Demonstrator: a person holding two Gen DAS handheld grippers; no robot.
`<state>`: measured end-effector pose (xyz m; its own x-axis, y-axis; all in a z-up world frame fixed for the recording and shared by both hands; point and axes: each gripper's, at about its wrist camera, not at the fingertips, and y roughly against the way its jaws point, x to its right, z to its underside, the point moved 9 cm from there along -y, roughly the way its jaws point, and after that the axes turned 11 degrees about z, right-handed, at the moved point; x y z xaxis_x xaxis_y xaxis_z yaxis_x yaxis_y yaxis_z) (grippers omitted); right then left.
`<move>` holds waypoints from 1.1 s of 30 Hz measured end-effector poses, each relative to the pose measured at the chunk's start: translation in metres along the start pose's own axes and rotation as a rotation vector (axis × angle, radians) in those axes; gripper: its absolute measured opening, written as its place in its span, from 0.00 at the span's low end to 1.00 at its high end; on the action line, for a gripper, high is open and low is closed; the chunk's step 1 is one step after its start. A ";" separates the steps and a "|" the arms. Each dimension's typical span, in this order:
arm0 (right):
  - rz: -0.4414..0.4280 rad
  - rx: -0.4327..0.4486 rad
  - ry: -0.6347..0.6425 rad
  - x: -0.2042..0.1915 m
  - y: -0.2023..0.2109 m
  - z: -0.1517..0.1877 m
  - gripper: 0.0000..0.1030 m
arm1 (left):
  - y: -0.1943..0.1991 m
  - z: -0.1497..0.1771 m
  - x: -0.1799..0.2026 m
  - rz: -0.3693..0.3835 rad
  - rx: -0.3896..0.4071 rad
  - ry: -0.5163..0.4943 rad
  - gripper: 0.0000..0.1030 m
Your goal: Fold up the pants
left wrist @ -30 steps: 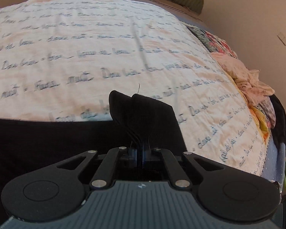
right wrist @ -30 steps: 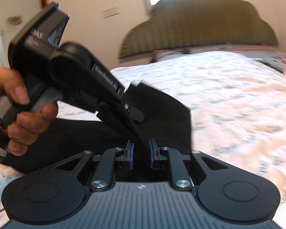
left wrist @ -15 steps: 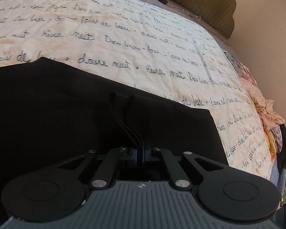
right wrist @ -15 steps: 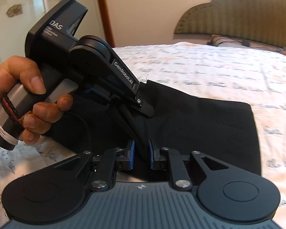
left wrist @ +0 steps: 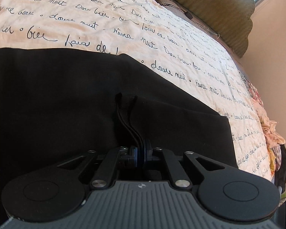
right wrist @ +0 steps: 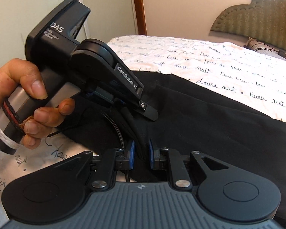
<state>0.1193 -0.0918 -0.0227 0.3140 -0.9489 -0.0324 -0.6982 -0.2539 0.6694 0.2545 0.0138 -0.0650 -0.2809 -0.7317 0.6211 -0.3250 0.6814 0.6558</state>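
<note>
Black pants [left wrist: 57, 99] lie spread on the bed, also in the right wrist view [right wrist: 219, 118]. My left gripper [left wrist: 140, 153] is shut on a stacked edge of the black fabric, low over the pants. It also shows from the side in the right wrist view [right wrist: 143, 107], held in a hand. My right gripper [right wrist: 141, 153] is shut on a fold of the same pants, close beside the left one; its blue pads [right wrist: 132, 153] stand slightly apart with cloth between.
The bed has a cream bedspread [left wrist: 124, 24] printed with script. A green padded headboard [left wrist: 209, 2] stands at the far end. A pile of clothes [left wrist: 270, 133] lies at the bed's right edge. A wall and door frame [right wrist: 137, 7] are behind the left hand.
Both grippers have carried the held edge forward and down over the pants. The raised flap now lies flat, and more black fabric fills both views.
</note>
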 end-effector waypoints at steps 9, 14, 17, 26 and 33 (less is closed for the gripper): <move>-0.077 -0.030 -0.182 0.037 0.024 -0.003 0.72 | 0.058 0.003 -0.013 0.070 0.143 0.064 0.39; -0.158 0.100 -0.317 0.071 0.065 -0.014 0.74 | 0.125 0.026 -0.017 -0.089 0.321 -0.036 0.45; -0.064 0.135 -0.310 0.087 0.062 -0.029 0.76 | 0.144 0.042 -0.026 -0.251 0.383 -0.106 0.48; 0.022 -0.060 -0.237 0.077 -0.009 -0.002 0.76 | 0.119 0.078 -0.033 -0.455 0.330 -0.372 0.59; 0.029 -0.029 -0.211 0.064 0.003 -0.012 0.83 | 0.138 0.079 -0.061 -0.486 0.336 -0.288 0.75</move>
<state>0.1449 -0.1509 -0.0138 0.1505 -0.9746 -0.1656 -0.6853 -0.2236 0.6931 0.1559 0.1505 -0.0462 -0.2461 -0.9620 0.1179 -0.7269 0.2637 0.6341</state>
